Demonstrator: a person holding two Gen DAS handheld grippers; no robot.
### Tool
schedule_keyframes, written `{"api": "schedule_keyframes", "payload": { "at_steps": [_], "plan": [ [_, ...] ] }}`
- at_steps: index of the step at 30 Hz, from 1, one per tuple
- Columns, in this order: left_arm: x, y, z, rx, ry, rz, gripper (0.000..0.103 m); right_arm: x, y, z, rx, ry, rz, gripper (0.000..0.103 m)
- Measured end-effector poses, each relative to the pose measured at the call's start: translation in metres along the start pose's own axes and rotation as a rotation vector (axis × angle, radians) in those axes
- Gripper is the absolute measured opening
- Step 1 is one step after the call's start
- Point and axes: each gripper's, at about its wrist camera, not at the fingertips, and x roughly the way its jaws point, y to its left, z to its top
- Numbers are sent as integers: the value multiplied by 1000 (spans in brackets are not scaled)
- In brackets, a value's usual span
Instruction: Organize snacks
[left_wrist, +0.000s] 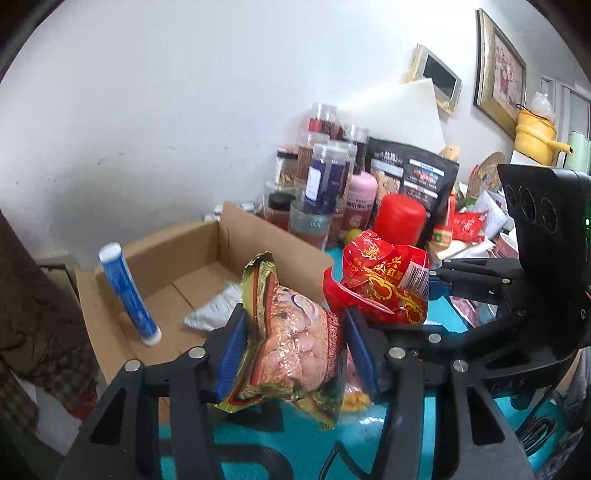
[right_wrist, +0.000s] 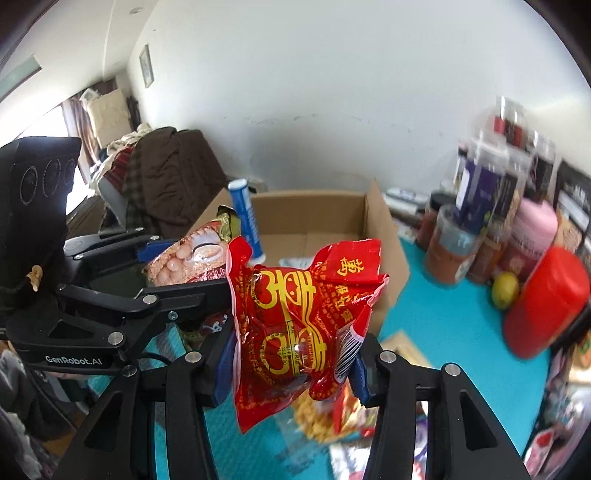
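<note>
- Turquoise table cover (right_wrist: 443, 317) lies under everything, with a white wall behind and a crowd of jars (left_wrist: 325, 177) at the far side, beyond and to the right of the claws
- Left gripper (left_wrist: 295, 350) has its blue pads pressed on both sides of a gold-edged snack packet (left_wrist: 291, 339), which bulges between them; the jaws stand partly closed on it
- Right gripper (right_wrist: 293, 354) holds a red snack packet (right_wrist: 303, 321) in the same way, the pads squeezing the crumpled foil, and the packet hangs free above the table
- Both packets seem to be lifted, so I judge the step in hand is the carrying toward the cardboard box (left_wrist: 192, 258), which stands ahead of the left claw and a little to its left
- Next move calls for bringing each claw over the open box, lowering it past the flap and opening the jaws; the two claws are close side by side, so one should go first
- Blue tube (left_wrist: 129, 295) leans in the box corner and a silver pouch (left_wrist: 214, 314) lies on its floor, so the packets need the free part
- Under the right claw some more snacks (right_wrist: 332, 421) lie, but they are half hidden and blurred
- Right part of the right wrist view is smeared, and labels on the jars cannot be read
</note>
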Motion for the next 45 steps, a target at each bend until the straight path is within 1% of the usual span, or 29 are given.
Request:
{"api": "schedule_keyframes", "payload": {
  "at_steps": [5,9,14,20,24,28,32,38,43,45],
  "plan": [
    [-2,8,19,36,-37,37,51,5,-1,22,-35,-45,0,50],
    [-5,17,31,59,-61,76,51,11,-1,40,-57,-71,25,50],
    [-2,32,46,67,-72,114,51,24,-2,59,-73,-83,49,50],
    [14,53,52,56,-64,147,51,51,-8,73,-63,-57,81,50],
    [35,69,45,14,-24,152,51,74,-12,71,-65,-43,70,50],
    [54,80,31,-1,26,180,51,98,-15,64,-70,2,68,50],
    [65,88,22,-9,61,206,51,118,-17,58,-70,39,87,50],
    [79,96,16,-20,113,222,51,141,-20,52,-72,98,91,50],
    [93,98,8,-30,173,215,51,154,-17,45,-90,159,55,52],
    [98,96,5,-17,200,217,51,158,-15,42,-109,182,19,52]
  ]
}}
